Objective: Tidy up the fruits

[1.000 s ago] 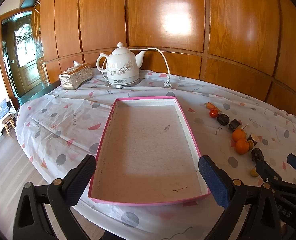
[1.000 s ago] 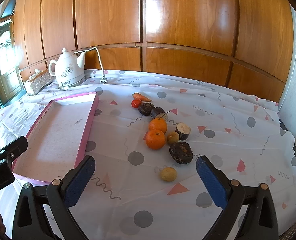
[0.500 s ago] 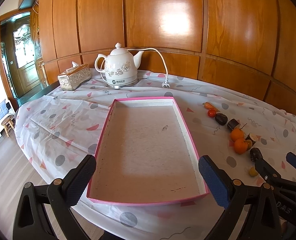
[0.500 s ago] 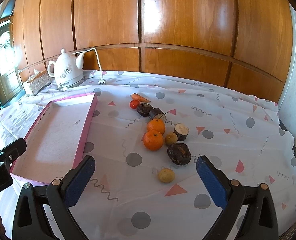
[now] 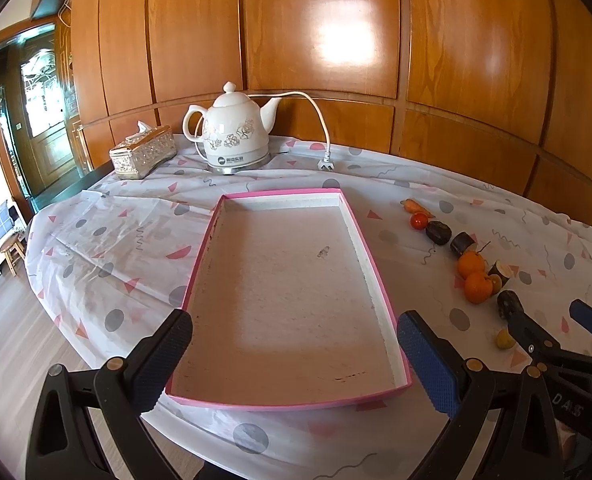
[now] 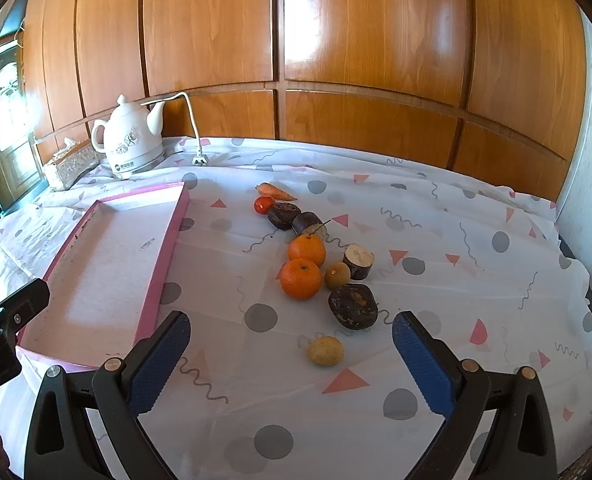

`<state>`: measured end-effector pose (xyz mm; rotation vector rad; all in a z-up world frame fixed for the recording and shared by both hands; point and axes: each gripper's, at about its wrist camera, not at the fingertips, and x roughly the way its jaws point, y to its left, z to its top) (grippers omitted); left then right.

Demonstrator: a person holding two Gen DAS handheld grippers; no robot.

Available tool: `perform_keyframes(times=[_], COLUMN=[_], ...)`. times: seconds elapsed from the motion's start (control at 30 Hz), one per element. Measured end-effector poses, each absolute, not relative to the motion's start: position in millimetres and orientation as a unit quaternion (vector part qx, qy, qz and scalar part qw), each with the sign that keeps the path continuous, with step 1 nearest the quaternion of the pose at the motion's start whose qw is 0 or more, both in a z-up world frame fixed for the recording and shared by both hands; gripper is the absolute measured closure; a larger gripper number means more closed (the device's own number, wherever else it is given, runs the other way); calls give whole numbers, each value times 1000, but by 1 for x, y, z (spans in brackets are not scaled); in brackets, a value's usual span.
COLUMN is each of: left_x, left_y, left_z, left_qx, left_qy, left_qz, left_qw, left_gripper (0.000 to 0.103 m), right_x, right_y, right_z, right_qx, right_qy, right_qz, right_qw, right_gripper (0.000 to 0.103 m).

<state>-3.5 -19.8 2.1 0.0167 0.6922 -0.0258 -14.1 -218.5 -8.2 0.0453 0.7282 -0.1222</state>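
A pink-rimmed tray (image 5: 360,232) (image 6: 164,248) lies empty on the patterned tablecloth. To its right runs a line of produce: a carrot (image 6: 276,191), a cherry tomato (image 6: 264,205), dark fruits (image 6: 283,216), two oranges (image 6: 301,279) (image 5: 478,287), a cut dark piece (image 6: 359,261), a large dark fruit (image 6: 353,305) and small yellow fruits (image 6: 325,351). My left gripper (image 5: 294,354) is open and empty over the tray's near end. My right gripper (image 6: 290,354) is open and empty, just in front of the nearest yellow fruit.
A white electric kettle (image 5: 232,136) with its cord and plug (image 5: 327,165) stands at the back. A glass tissue box (image 5: 143,153) sits left of it. Wood panelling backs the table. The table's left edge drops to the floor, with a stool (image 5: 11,249) there.
Both views have drawn back and risen slightly, so the tray and fruits sit a little farther off. Nothing on the table has moved. Both grippers stay open.
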Motion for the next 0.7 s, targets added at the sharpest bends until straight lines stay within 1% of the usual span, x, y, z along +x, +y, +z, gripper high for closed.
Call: perform_keyframes(times=[0.2, 0.3, 0.4, 0.6, 0.7], left_x=[-1, 2, 7, 16, 21], left_y=[-24, -24, -21, -30, -35], left_z=[-2, -3, -8, -10, -10], left_qx=[10, -8, -51, -54, -44], left_qy=[347, 356, 376, 392, 392], left_qz=[-28, -73, -117, -123, -125], left_qw=[937, 931, 918, 910, 910], left_gripper=[0, 0, 0, 0, 0], right_x=[-7, -1, 10, 24, 29], right_y=[-233, -249, -279, -350, -386], right_z=[-11, -11, -7, 7, 10], right_qx=[23, 30, 39, 29, 53], right_qy=[367, 381, 396, 400, 409], right_qz=[-62, -56, -65, -132, -159], right_qw=[928, 922, 915, 906, 897], right_gripper=[0, 0, 1, 0, 0])
